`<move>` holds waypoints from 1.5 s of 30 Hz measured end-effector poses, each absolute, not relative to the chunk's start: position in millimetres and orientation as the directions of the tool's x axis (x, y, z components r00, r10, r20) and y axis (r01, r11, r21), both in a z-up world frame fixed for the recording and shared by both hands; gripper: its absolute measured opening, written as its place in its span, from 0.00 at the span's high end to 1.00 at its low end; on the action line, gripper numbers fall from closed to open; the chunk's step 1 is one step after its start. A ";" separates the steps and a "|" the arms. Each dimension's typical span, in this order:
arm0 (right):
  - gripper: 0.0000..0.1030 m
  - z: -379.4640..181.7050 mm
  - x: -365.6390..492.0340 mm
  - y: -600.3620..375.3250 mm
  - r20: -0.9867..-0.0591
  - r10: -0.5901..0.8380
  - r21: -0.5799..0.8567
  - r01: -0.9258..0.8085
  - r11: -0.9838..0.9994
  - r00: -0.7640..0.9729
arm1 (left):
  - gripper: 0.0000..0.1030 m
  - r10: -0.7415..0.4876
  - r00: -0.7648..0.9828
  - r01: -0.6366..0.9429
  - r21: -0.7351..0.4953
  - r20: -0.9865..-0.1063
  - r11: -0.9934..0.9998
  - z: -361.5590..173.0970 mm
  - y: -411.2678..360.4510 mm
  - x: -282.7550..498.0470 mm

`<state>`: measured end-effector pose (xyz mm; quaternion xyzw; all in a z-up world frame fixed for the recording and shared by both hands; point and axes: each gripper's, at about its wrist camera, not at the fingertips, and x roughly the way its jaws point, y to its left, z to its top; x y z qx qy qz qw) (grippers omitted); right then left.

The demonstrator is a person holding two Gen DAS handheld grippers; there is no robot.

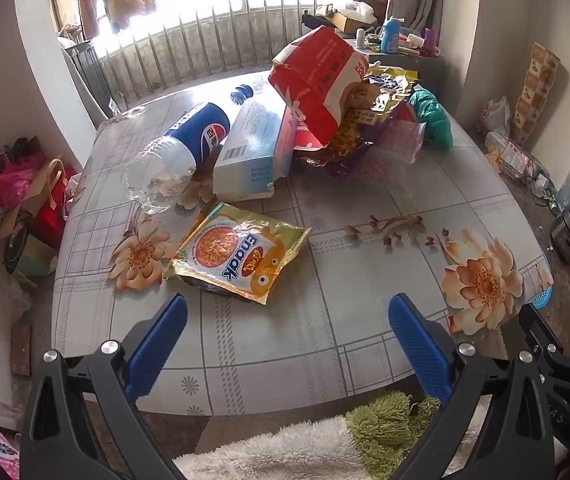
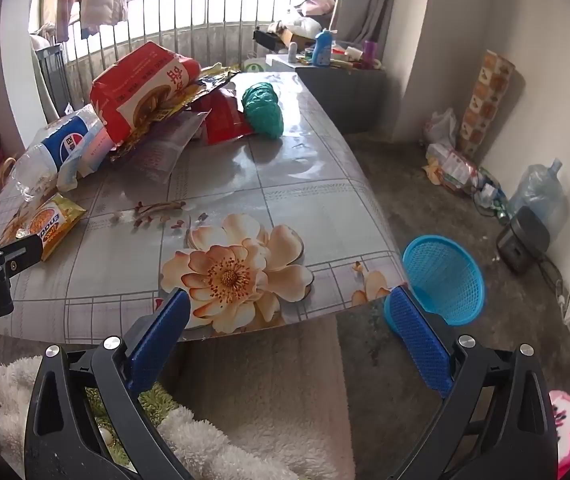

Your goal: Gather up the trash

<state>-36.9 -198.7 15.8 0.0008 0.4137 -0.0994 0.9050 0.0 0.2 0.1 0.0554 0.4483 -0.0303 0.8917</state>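
Start at your left. The bottle (image 1: pixel 183 148) lies on its side near the counter's (image 1: pixel 365 320) far left edge, its base toward you and its cap pointing away — it can roll, so it is no easy first pick. Just right of it, touching, a pale box (image 1: pixel 251 152) lies flat and likely keeps the bottle from rolling that way. In front of both, alone and flat, sits the yellow snack packet (image 1: pixel 241 252), the piece nearest your left gripper (image 1: pixel 287 322). That gripper hovers low over the near edge with its jaws wide and nothing between them, lined up roughly on the packet; I'd judge that is your first target.

Further right and back, the red bag (image 1: pixel 317 80) leans tilted on a heap of wrappers (image 1: pixel 369 120), propped rather than lying, so pulling from beneath may topple it. A green wad (image 1: pixel 433 116) sits beside the heap on its right.

Your right gripper (image 2: pixel 287 320) waits at the counter's near right corner, jaws wide and empty too. The blue basket (image 2: pixel 445 276) stands on the floor just off that corner — probably where the trash goes, which would explain why this hand is parked close to it. Nothing appears collected yet.
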 end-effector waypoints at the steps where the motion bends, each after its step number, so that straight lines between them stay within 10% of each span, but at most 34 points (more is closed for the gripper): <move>1: 0.07 15.8 -36.9 -198.5 -0.748 -0.180 -0.081 0.181 0.980 0.638 | 0.04 -0.004 0.596 0.103 0.072 -0.803 0.992 0.1 0.2 0.0; 45: 0.07 22.3 -34.4 -195.2 -0.746 -0.181 -0.084 0.179 0.980 0.641 | 0.04 0.003 0.589 0.098 0.075 -0.808 0.992 -3.3 6.7 0.7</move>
